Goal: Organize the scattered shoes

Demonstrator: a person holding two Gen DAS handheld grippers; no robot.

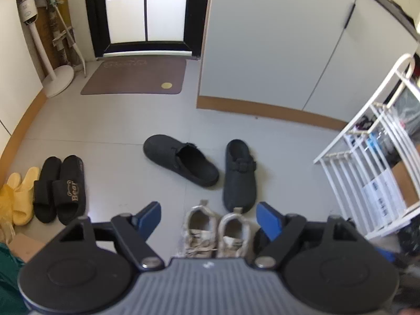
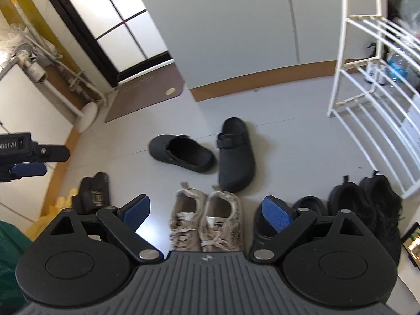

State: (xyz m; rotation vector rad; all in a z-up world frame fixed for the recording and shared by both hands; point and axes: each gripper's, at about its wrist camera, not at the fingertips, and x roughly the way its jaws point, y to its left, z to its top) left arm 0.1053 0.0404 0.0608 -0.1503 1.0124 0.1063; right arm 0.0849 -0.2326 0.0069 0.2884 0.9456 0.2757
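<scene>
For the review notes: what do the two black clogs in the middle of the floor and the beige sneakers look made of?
Black clogs: probably moulded rubber or foam; in the right wrist view they look smooth, seamless and faintly sheeny, though the left wrist view reads more matte, so felt or suede cannot be ruled out.
Beige sneakers: likely knit or canvas fabric, matte and worn, with fabric laces and heel pull tabs.

Home entryway: doormat (image 1: 136, 76) at glazed door (image 1: 145, 10), white shoe rack (image 1: 367, 162).

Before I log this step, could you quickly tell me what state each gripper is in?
Left gripper: open, nothing between its pads.
Right gripper: open, nothing held; it hangs above the beige sneakers.
</scene>
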